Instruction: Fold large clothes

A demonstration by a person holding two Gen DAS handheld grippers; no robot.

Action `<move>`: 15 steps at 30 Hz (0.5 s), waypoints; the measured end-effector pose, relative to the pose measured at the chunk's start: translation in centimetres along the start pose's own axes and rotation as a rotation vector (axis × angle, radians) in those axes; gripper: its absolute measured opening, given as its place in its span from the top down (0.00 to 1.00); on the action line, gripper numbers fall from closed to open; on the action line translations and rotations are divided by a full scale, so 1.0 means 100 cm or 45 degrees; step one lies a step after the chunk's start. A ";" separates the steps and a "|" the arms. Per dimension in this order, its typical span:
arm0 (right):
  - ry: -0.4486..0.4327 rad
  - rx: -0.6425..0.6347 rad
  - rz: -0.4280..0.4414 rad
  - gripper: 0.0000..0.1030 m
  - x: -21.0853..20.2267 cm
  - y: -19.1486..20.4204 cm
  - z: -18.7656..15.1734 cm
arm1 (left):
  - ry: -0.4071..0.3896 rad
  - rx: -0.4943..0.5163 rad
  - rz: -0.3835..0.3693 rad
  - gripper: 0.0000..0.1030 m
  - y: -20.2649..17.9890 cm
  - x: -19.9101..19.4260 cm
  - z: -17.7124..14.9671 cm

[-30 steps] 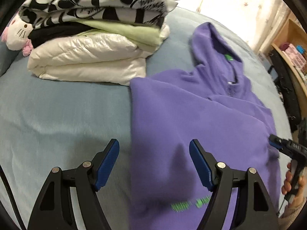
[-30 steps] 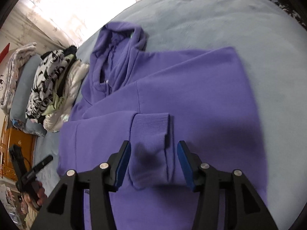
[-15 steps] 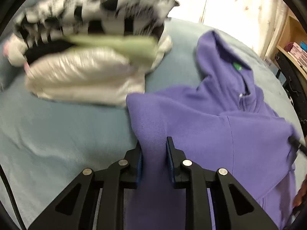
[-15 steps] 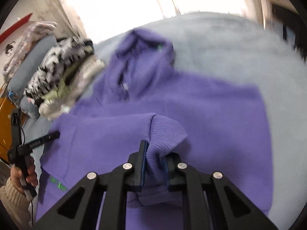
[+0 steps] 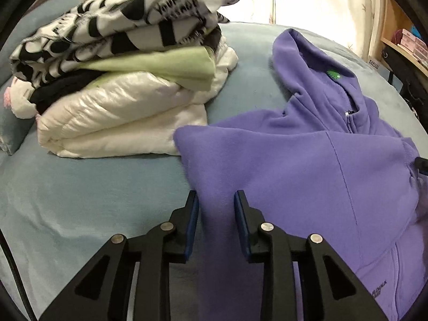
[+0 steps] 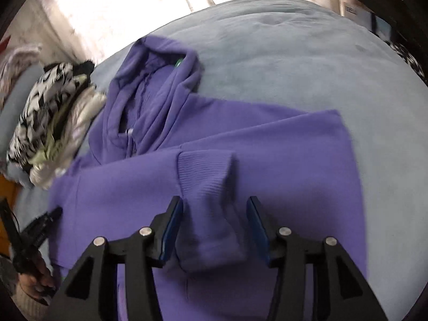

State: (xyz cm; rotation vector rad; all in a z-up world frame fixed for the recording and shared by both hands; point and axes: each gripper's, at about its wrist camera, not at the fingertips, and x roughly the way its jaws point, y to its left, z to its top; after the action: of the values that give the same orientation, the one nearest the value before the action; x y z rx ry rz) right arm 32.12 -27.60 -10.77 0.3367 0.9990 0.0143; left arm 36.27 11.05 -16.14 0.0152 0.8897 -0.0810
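We are working over a wide grey-blue bed (image 5: 80,200), and the purple hoodie (image 5: 307,165) is lying flat across it, hood toward the curtains, both sleeves already brought in over the chest. Just beside its shoulder edge a stack of folded clothes (image 5: 120,80) is sitting, a glossy white jacket at the bottom and a black-and-white printed piece on top.

Our left gripper (image 5: 216,200) is straddling a raised ridge of purple fabric at the hoodie's side edge; its jaws are opening, and the cloth between them is looking barely pinched, so we are treating it as let go. Our right gripper (image 6: 214,208) is over the ribbed cuff (image 6: 206,174) of the folded-in sleeve; its jaws are opening too, standing clear of the cuff on both sides, so nothing is being held there.

From here we are judging the risks:

- The ridge by the left gripper may stay puckered instead of settling, because fleece clings to the pads; lifting away then would drag the side fold open.
- The cuff is lying humped, not flat, so the next fold could trap a lump.
- The hoodie's corner is sitting near the stack, so a careless sweep toward it could nudge the pile or tuck the fabric under it.
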 end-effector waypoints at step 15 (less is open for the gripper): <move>-0.041 -0.214 0.149 0.52 -0.023 0.087 -0.044 | -0.080 -0.153 -0.181 0.75 -0.082 -0.064 -0.010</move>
State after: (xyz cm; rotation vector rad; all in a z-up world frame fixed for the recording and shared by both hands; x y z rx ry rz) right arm 28.45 -18.51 -8.61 0.2406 0.9385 0.1972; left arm 30.82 3.32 -11.60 -0.1624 0.8309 -0.1599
